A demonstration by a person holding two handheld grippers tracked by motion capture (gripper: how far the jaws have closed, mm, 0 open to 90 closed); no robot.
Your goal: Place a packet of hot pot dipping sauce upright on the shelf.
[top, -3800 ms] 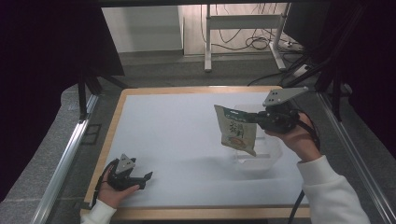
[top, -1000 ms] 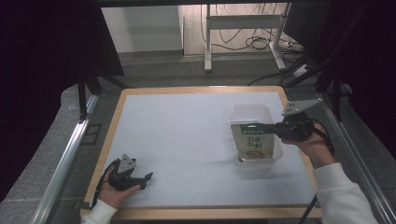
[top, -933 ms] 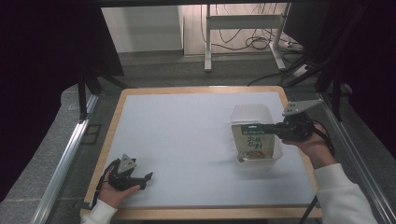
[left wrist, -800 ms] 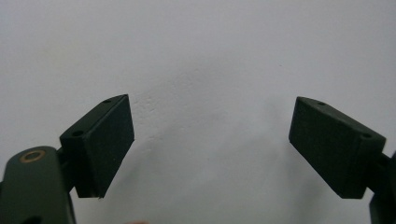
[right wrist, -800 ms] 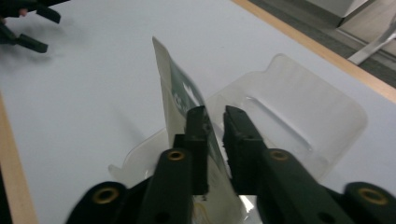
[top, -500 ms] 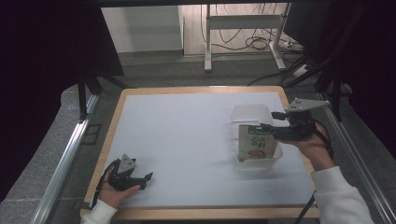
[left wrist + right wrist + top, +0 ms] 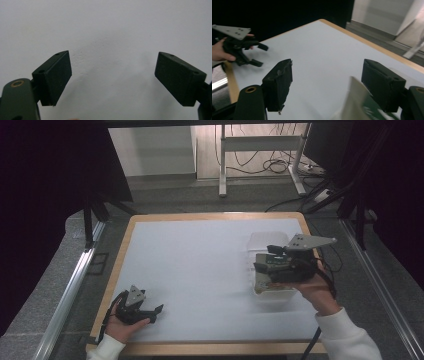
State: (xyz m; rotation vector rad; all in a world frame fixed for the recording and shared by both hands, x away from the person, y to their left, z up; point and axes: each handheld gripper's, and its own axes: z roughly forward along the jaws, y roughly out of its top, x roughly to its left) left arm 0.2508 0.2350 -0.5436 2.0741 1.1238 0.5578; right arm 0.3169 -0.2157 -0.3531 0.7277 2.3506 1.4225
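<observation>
High view: the packet lies in the clear tub, the right tool above it. Left tool rests well away from the tub.

Left tool view: jaws spread, empty.

Right tool view: jaws apart, packet released; likely withdrawing next.

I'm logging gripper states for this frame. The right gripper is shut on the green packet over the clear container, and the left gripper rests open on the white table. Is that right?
Not quite. The right gripper is open, not shut on the green packet: the right gripper view shows its jaws spread wide, with the packet's edge loose between them. The rest holds: it is above the clear container, and the left gripper rests open on the white table.
</observation>
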